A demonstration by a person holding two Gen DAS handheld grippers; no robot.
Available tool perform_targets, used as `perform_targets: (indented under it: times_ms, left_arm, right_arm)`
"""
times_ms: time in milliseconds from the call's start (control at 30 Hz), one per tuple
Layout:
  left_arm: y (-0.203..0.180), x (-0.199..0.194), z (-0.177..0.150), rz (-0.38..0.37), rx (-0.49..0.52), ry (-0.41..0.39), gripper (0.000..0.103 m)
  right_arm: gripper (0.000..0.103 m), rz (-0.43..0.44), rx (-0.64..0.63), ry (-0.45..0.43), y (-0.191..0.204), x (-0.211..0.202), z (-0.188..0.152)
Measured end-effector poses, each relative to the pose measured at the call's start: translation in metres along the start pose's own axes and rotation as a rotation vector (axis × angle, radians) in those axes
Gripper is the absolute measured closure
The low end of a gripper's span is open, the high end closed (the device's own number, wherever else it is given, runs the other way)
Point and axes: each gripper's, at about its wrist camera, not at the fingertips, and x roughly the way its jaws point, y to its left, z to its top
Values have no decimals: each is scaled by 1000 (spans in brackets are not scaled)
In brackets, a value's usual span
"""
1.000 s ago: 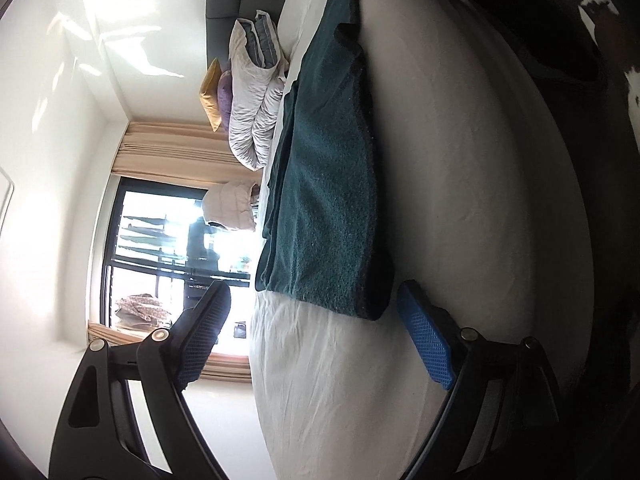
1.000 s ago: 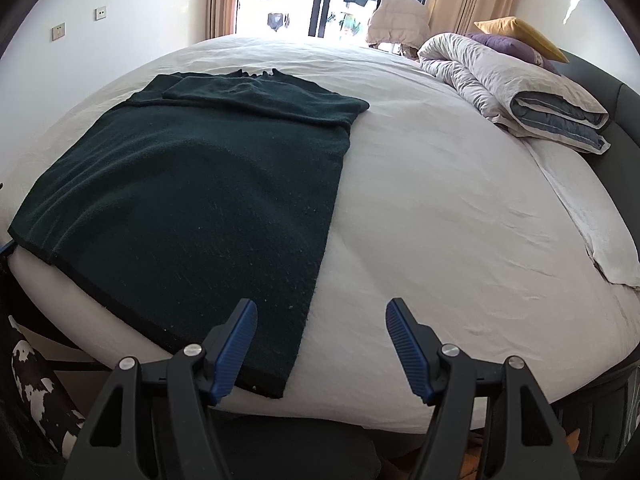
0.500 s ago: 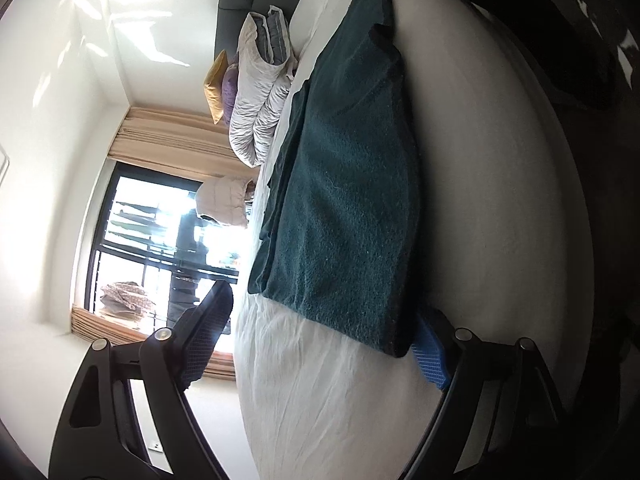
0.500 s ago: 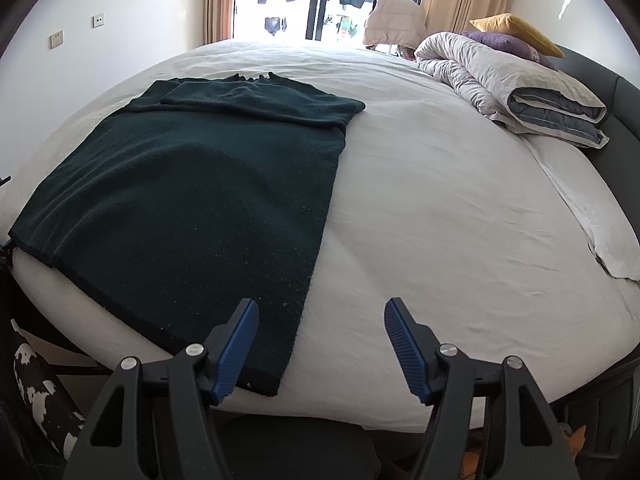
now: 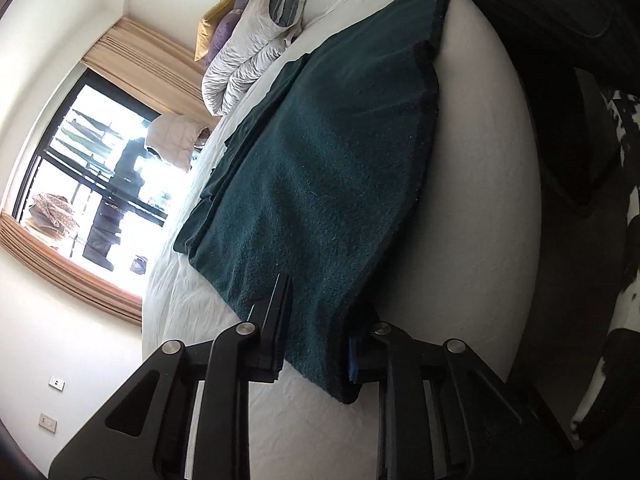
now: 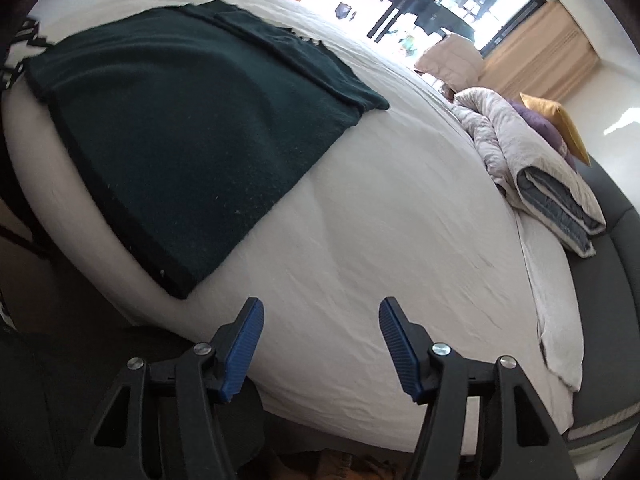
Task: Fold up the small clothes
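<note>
The sweater (image 5: 320,184) lies flat along the bed's (image 6: 380,220) near edge. The left gripper (image 5: 316,328) is closing on its hem corner, cloth between the fingers. The right gripper (image 6: 320,344), closing but half open and empty, hovers at the bed edge just beside the opposite hem corner.

The left black gripper with blue pads (image 5: 316,320) is closing its jaws on cloth, while the right black gripper (image 6: 320,340) narrows its empty jaws.

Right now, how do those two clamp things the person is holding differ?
The left hand-held gripper has the corner of the dark green garment between its fingers and is closing on it; the right hand-held gripper has nothing between its fingers, only white bed sheet beyond them. The left's gap is narrow, the right's wide, though narrowing. Both have black frames and blue pads.
</note>
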Motion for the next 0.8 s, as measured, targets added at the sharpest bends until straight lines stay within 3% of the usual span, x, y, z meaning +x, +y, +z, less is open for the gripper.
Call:
perform_targets:
  times_ms: [100,233,600,700,800]
  left_arm:
    - [1,-1,3,-10,-22,8,83]
    - [2,-6,2,-26,-84,22,86]
    - [10,-5,0,-66,-132,25,90]
    - [10,-6,-1,-70,-140,23,90]
    - [10,-6,-2,-70,-148,24,90]
  right_arm:
    - [52,12,-162,-9,18,7,2]
    - [54,5,-354,-74,43,6,7]
    - [54,26,-526,-203,73,-4,13]
    - [57,3,-579,-207,80,-1,15]
    - [70,5,-593,-202,83,1,19]
